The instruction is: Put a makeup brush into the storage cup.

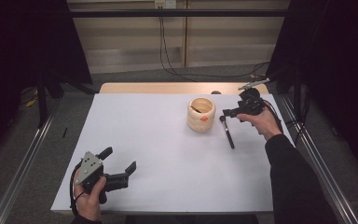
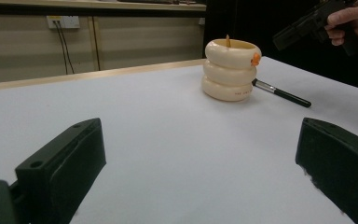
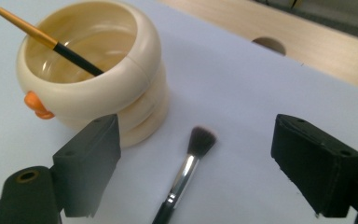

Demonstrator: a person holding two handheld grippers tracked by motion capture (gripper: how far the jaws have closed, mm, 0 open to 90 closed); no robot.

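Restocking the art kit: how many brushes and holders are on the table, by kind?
Makeup brush, lying on the table: 1
Thin paintbrush, standing in the holder: 1
Cream ringed holder: 1
Total: 3

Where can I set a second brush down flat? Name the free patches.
Widest: the table between the left gripper and the cream holder. Also the far-left corner. Crowded: the strip right of the holder, with the makeup brush and right gripper.
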